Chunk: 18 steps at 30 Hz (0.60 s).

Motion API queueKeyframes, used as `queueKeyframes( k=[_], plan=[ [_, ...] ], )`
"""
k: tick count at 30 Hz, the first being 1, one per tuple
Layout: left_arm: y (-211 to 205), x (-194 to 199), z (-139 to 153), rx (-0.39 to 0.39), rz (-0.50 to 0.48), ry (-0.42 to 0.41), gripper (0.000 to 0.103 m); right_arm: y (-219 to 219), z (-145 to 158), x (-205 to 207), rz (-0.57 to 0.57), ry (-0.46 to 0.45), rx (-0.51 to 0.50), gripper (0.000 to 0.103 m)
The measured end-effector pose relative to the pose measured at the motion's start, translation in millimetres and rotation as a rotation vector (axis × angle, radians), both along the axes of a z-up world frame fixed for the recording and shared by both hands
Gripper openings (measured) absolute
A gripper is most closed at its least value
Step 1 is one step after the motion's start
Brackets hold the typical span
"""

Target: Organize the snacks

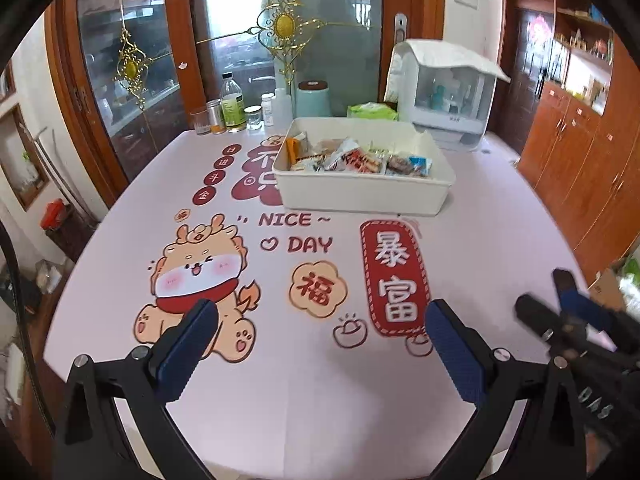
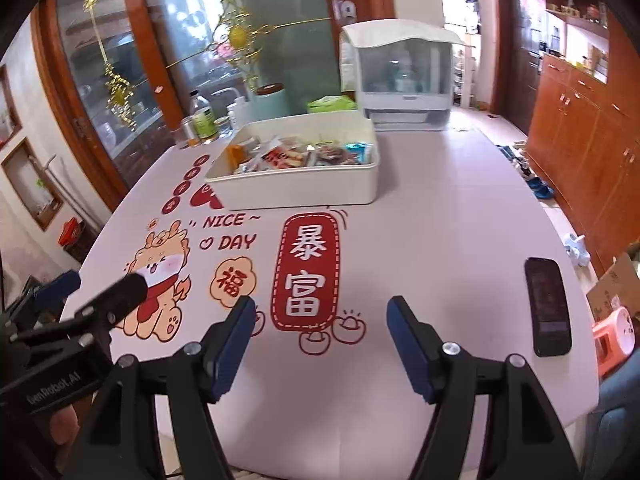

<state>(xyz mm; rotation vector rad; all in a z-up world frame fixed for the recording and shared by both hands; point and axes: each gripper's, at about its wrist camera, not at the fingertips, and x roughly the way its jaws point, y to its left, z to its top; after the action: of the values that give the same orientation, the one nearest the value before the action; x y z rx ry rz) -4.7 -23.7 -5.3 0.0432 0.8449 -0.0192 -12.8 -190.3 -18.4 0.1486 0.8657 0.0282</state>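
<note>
Crinkly plastic snack packets (image 1: 352, 160) lie heaped in the white bin (image 1: 360, 196) toward my table's far edge, light and slippery, best pinched at sealed ends; both my left gripper (image 1: 320, 330) and right gripper (image 2: 320, 330) hang spread, empty.

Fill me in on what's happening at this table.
A person holds a pair of tongs in each hand over a pink printed table. The left tongs and right tongs are both open and empty, hovering near the table's front edge. The snacks all sit in a white bin farther back; nothing lies loose on the cloth. A dark phone rests to the right. The sorting looks done or not begun.
</note>
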Motion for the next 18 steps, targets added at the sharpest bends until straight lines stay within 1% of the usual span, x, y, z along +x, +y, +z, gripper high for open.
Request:
queueKeyframes(
  k=[4, 6, 11, 18],
  plan=[
    [-3.4, -2.9, -4.0, 0.027, 0.006, 0.003, 0.103, -1.7, 0.8, -2.4, -0.022, -0.010, -0.017, 0.069],
    [-2.3, -3.5, -3.4, 0.018, 0.010, 0.002, 0.103, 0.4, 0.0, -2.8, -0.024, -0.007, -0.032, 0.069],
    [-0.1, -3.0, -5.9, 0.002, 0.014, 0.019, 0.103, 0.3, -3.1, -2.8, -0.017, 0.002, -0.022, 0.069],
    [-1.8, -3.7, -8.0, 0.000, 0.014, 0.024, 0.103, -0.6, -2.7, -4.9, -0.020, -0.007, -0.020, 0.069]
  ],
)
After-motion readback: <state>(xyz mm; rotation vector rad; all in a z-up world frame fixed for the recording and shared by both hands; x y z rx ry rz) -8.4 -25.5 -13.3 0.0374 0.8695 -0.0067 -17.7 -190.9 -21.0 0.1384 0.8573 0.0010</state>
